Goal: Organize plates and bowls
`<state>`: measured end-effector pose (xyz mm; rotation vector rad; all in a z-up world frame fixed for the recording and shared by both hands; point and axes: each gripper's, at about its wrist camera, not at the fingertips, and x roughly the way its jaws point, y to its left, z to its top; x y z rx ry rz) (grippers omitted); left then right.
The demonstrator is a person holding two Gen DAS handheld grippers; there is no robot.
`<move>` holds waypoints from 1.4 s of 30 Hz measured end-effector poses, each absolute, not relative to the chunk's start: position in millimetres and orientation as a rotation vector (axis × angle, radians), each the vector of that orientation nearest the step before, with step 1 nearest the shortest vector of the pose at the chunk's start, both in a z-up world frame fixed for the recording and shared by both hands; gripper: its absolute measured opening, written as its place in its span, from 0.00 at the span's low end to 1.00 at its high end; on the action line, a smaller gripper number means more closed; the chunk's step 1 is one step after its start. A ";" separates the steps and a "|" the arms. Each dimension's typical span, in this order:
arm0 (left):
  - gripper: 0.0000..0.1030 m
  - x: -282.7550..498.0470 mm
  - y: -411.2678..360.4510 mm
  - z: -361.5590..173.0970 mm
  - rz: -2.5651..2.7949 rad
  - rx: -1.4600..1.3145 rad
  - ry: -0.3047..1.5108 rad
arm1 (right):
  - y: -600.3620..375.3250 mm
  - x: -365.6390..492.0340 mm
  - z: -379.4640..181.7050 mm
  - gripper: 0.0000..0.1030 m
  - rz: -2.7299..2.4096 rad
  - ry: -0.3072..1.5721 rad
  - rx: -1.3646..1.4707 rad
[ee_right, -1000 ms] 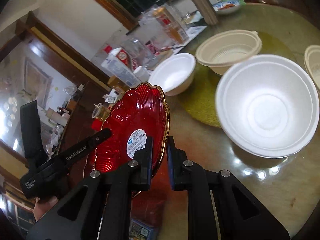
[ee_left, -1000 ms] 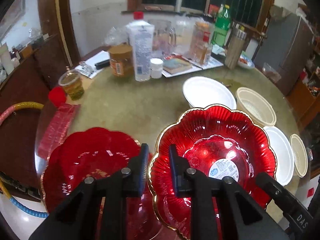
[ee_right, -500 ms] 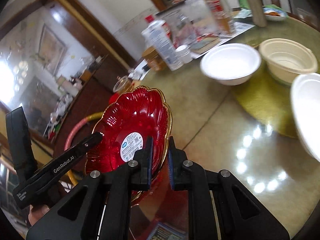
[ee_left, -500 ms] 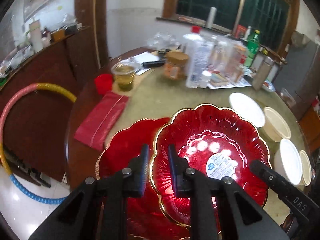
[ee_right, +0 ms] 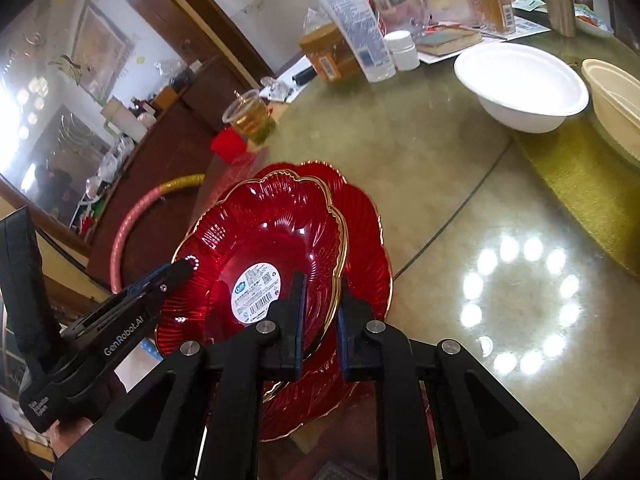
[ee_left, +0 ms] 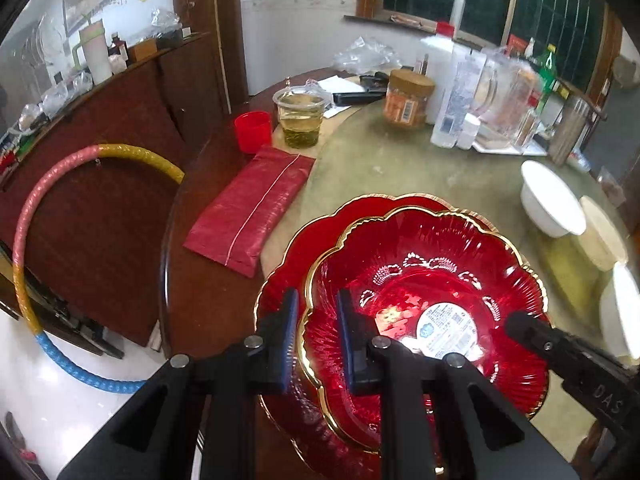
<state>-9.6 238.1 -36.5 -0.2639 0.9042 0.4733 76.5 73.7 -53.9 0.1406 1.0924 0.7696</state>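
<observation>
A round worktop [ee_left: 384, 168] with a glossy greenish top and a dark wooden border fills a cluttered room: a dark wood sideboard along the wall at 9 o'clock in the left wrist view, a barred window at 1 o'clock, and a pink, yellow and blue hoop [ee_left: 28, 216] leaning beside the worktop edge. Bottles, a jar and a plastic cup of yellowish liquid [ee_left: 299, 120] crowd the far side, with a red packet [ee_left: 248, 208] lying flat near the edge.

The gold-rimmed red plate [ee_left: 432, 280] has travelled across since a second ago: then it hung beside the plain red plate [ee_left: 316, 240], now it sits directly over it, its rim overlapping the lower one all round. The left gripper [ee_left: 317, 332] is clamped on the upper plate's rim at about 7 o'clock, and the right gripper [ee_right: 321, 312] is clamped on the opposite rim (its black finger shows at 4 o'clock in the left wrist view). Whether the plates already touch cannot be told.

For the task, this looks like the stacking step nearly done: lowering and release remain. The white bowl [ee_right: 520, 84] and cream bowl [ee_right: 616, 104] stand well apart at 1 to 2 o'clock, not yet gathered.
</observation>
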 end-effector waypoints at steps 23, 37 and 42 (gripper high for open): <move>0.52 -14.6 237.4 -40.2 0.468 -0.255 0.908 | 100.2 59.8 -43.3 0.49 0.784 1.087 -0.075; 0.79 -4.4 230.4 17.1 0.458 -0.335 0.737 | 11.5 84.1 -8.3 0.50 0.690 0.969 0.215; 0.79 54.3 196.7 33.4 0.289 -0.389 0.793 | -44.6 121.5 -24.3 0.51 0.566 1.007 0.478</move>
